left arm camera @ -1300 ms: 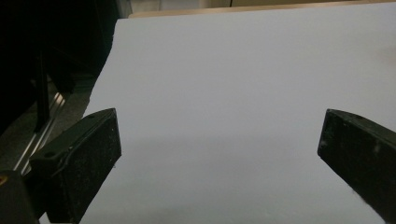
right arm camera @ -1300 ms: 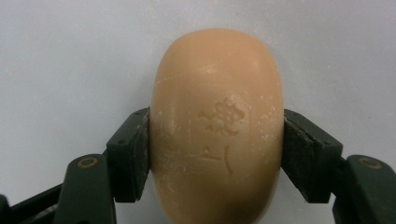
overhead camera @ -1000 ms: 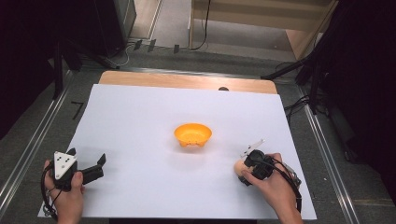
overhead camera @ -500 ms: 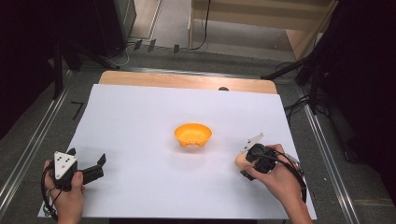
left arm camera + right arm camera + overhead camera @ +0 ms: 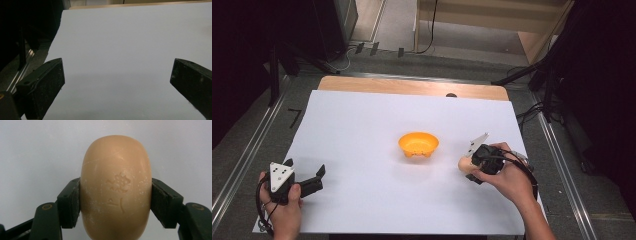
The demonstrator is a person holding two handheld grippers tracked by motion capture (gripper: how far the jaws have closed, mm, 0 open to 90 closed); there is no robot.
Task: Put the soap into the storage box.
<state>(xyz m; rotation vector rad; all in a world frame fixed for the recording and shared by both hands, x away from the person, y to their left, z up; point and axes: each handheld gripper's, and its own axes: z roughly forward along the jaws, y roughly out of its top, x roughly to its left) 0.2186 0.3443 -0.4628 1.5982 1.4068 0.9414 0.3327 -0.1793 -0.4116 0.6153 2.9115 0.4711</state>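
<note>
2 grippers here: your right gripper (image 5: 115, 200) has its jaws clamped on the tan soap bar (image 5: 116, 187) just right of the orange bowl (image 5: 418, 144), your left gripper (image 5: 117, 82) sits wide open, holding nothing.

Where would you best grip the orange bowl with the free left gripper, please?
Take the bowl by its rim, one jaw inside and one outside, coming from above on its left side. It stands upright and open, too wide to span, and the thin rim is the likeliest hold. The left gripper is open and lies on that side.
</note>
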